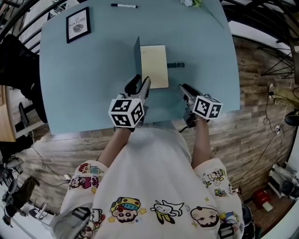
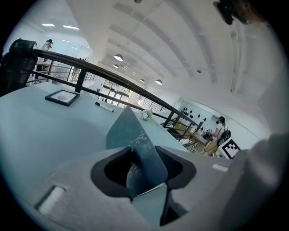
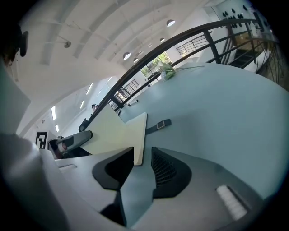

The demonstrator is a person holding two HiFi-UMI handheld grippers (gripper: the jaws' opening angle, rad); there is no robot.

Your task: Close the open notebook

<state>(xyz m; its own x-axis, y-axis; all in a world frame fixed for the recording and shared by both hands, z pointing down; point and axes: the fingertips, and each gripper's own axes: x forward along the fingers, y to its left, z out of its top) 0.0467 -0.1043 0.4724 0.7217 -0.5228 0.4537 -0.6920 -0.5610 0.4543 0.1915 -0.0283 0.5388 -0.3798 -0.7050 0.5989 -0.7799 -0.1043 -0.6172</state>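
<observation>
**Notebook half open, cover upright between the left jaws**

Head view: The notebook lies mid-table. Its cream page is flat and rectangular, and its thin dark-teal cover stands on edge along the 9 o'clock side. A dark strap trails from the 3 o'clock edge. The smooth blue-grey table is bare all round the notebook. A black frame sits at 10 o'clock near the far corner, and a pen lies at 12 by the far edge. The left gripper is at the notebook's 7 o'clock corner. The right gripper is at 5 o'clock, apart from the page and close to the table's near edge.

Left gripper view: The jaws stand partly apart. The cover rises between the black pads with a clear gap on its left side, so it is not pinched. Pale scribbles mark its matt face.

Right gripper view: The jaws are wide apart and empty, and one pad is ribbed. The page's near corner lies just beyond the gap at 12 o'clock, with open tabletop towards 3.
</observation>
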